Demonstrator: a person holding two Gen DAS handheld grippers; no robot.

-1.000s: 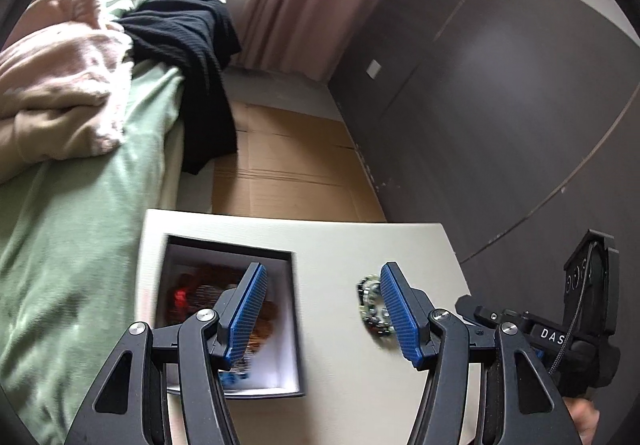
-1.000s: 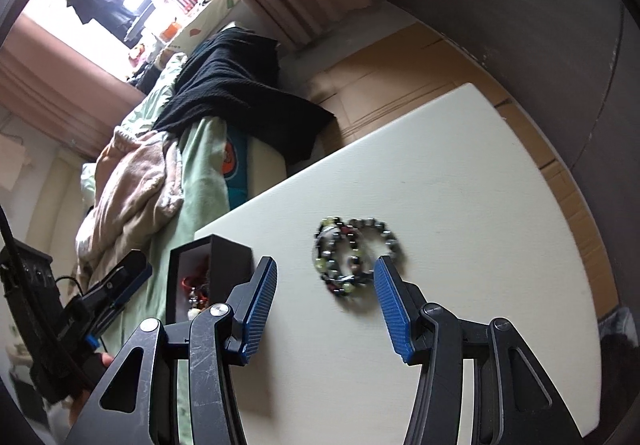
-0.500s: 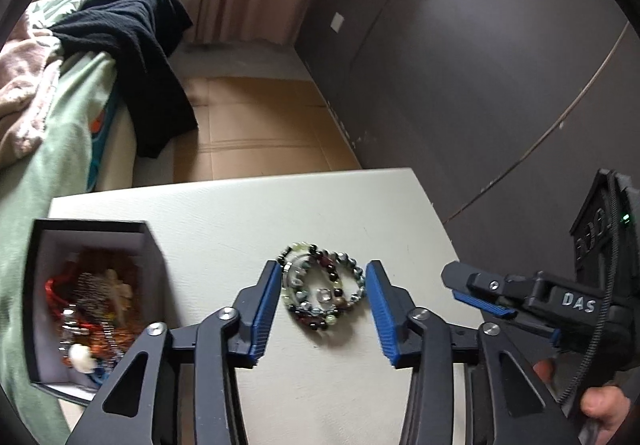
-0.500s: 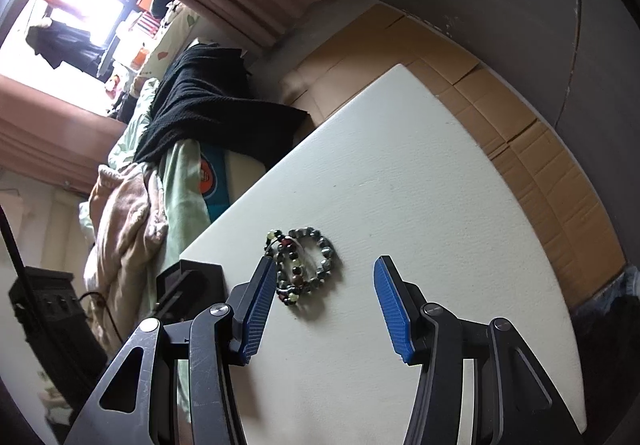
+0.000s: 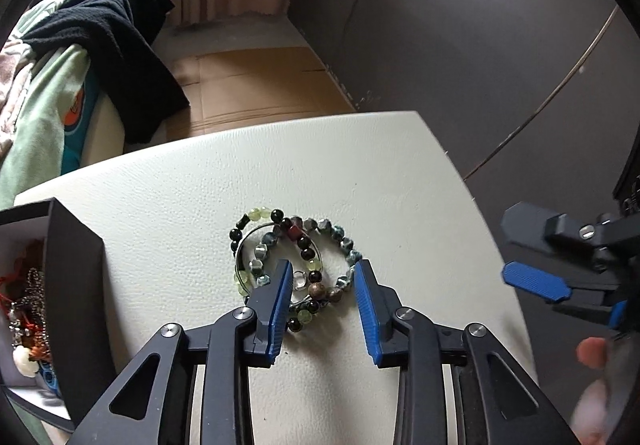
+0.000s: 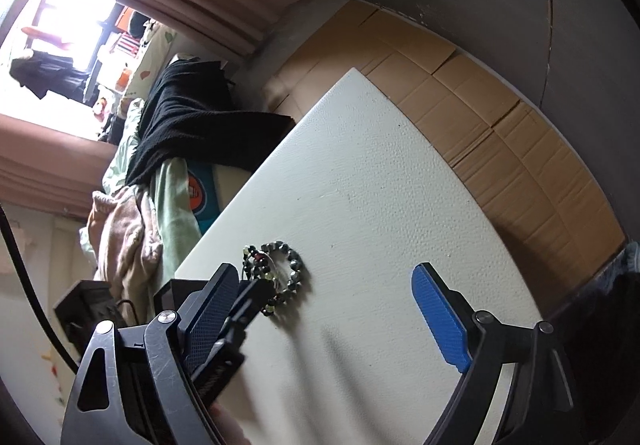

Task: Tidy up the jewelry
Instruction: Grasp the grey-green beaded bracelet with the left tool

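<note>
A pile of beaded bracelets (image 5: 294, 257) with dark, green and grey beads lies on the white table (image 5: 360, 173). My left gripper (image 5: 320, 277) is open, its blue pads on either side of the near part of the pile, low over the table. A black jewelry box (image 5: 76, 285) with a white inside holds several pieces at the left. My right gripper (image 6: 324, 285) is open and empty, wide apart, to the right of the bracelets (image 6: 280, 273); it also shows at the right edge of the left wrist view (image 5: 560, 269).
A bed with green sheet (image 5: 44, 97), a black garment (image 5: 108, 33) and pink blanket (image 6: 124, 229) lies left of the table. Cardboard (image 5: 256, 85) covers the floor beyond. A dark wall (image 5: 460, 25) runs along the right.
My left gripper swung right from the box and closed in over the bracelets, its jaws narrowing around them. My right gripper drew back to the right and opened wider.
</note>
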